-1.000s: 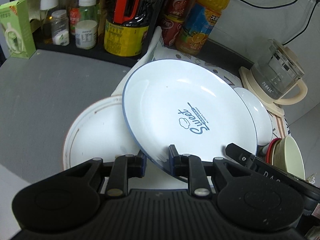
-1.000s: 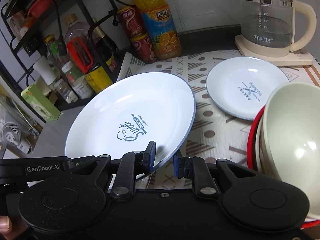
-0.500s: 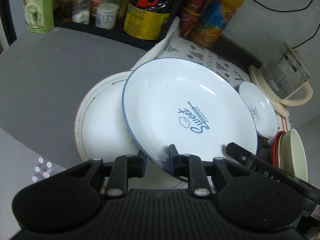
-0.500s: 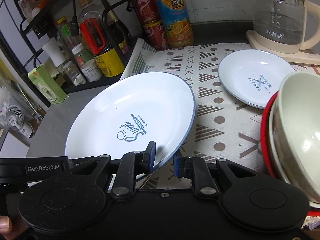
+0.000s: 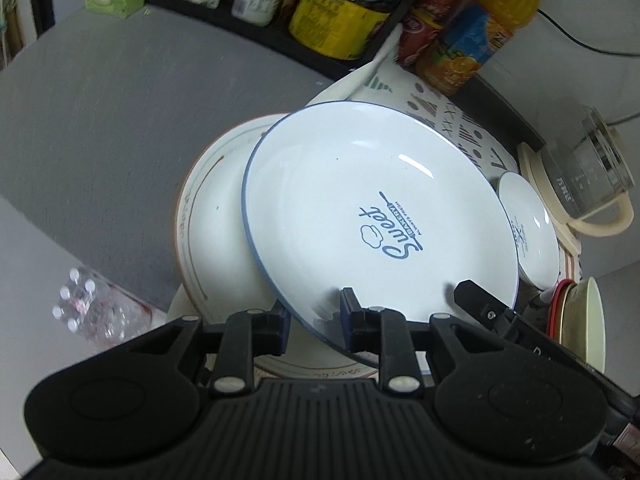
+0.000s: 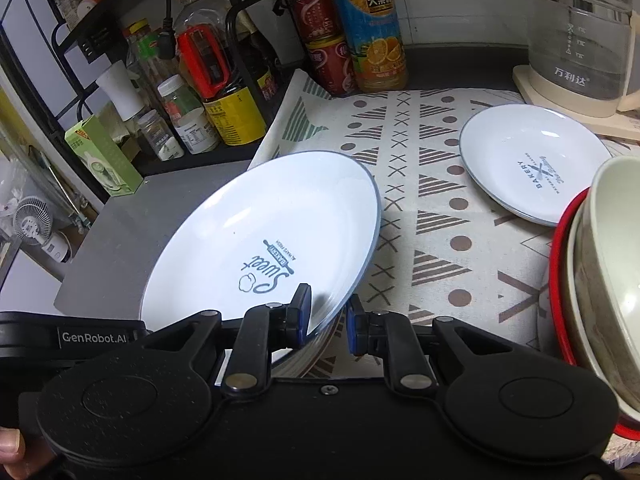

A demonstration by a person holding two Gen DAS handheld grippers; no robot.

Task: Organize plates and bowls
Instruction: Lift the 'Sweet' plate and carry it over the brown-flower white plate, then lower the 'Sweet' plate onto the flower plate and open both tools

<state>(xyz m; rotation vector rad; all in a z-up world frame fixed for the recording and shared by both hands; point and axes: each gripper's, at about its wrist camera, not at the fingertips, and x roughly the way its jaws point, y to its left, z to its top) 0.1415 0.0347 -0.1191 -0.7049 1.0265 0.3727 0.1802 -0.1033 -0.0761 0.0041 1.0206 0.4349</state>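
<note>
A large white plate with a blue rim and "Sweet" print hangs tilted, gripped at its near edge from two sides. My left gripper has the rim between its pads, and its jaws are just starting to open. My right gripper is shut on the same rim further right. Under the held plate lies a bigger brown-rimmed plate on the grey counter. A small "Bakery" plate rests on the patterned mat. Stacked bowls, cream inside red, stand at the right.
A glass kettle stands at the back right. A juice bottle, cans and a rack of jars line the back. The counter edge drops off at the left, with bottled water below.
The blue-rimmed plate has shifted with both grippers so that it lies further over the brown-rimmed plate and lower. The left view has rolled, and the counter's left edge has come into sight.
</note>
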